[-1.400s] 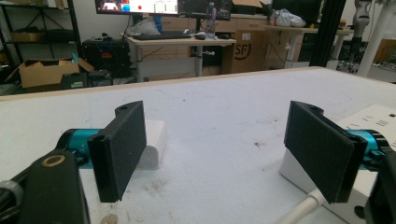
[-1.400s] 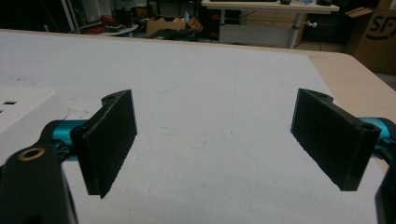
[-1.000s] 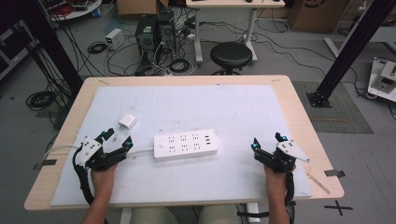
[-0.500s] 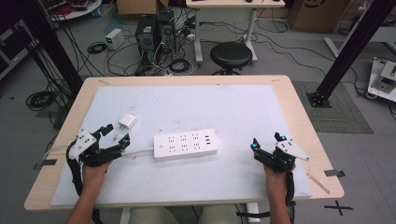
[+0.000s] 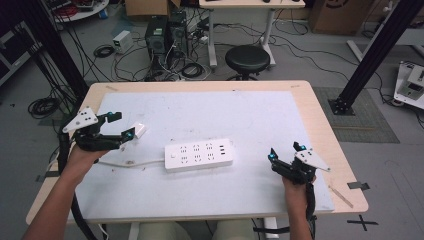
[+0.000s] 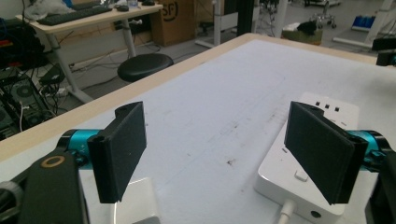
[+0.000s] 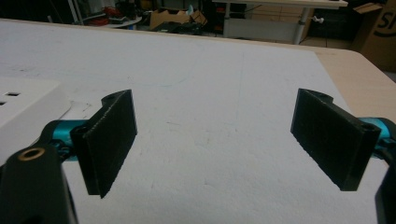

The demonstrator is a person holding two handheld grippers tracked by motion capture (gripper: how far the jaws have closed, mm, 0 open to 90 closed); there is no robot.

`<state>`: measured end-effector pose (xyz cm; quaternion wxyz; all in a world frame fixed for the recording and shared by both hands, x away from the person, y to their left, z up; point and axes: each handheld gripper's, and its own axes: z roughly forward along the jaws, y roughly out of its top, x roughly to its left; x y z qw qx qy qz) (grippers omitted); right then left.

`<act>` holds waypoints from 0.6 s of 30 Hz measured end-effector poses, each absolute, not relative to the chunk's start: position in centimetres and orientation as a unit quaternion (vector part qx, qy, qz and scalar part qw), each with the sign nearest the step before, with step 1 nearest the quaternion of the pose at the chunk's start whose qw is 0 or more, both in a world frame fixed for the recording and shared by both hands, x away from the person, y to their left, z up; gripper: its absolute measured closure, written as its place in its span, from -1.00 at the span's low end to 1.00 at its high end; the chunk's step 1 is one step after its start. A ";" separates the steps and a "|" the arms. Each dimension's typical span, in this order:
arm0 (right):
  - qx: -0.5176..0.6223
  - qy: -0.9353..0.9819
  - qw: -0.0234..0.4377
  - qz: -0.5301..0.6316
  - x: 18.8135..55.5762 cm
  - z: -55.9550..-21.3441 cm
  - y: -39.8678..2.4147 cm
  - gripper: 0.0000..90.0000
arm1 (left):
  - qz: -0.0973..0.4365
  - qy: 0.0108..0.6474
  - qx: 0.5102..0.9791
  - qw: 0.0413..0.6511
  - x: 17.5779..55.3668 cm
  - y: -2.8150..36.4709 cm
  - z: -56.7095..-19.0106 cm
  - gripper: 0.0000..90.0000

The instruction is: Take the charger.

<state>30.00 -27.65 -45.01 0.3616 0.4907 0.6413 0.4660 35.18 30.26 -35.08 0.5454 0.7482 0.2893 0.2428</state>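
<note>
The left tongs (image 5: 121, 126) hang wide open over the table (image 5: 260, 195), just at 9 o'clock of the small white plug (image 5: 139, 130), which lies at 10 o'clock of the strip (image 5: 199, 155) in the table's middle. The right tongs (image 5: 285, 152), also wide and empty, rest at 3 o'clock, well apart from the strip. The step in hand looks like the reach for the plug; next, the left tongs likely need to drop around it and close.
</note>
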 end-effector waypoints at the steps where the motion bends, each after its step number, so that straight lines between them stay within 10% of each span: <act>1: 0.489 0.642 0.362 0.466 30.0 -45.0 -27.7 -0.67 | 0.244 0.286 0.752 0.541 35.4 30.2 -34.9 -0.53; 18: 0.488 0.648 0.360 0.460 30.2 -45.0 -27.6 -0.67 | 0.238 0.292 0.789 0.485 39.4 30.4 -34.5 -0.53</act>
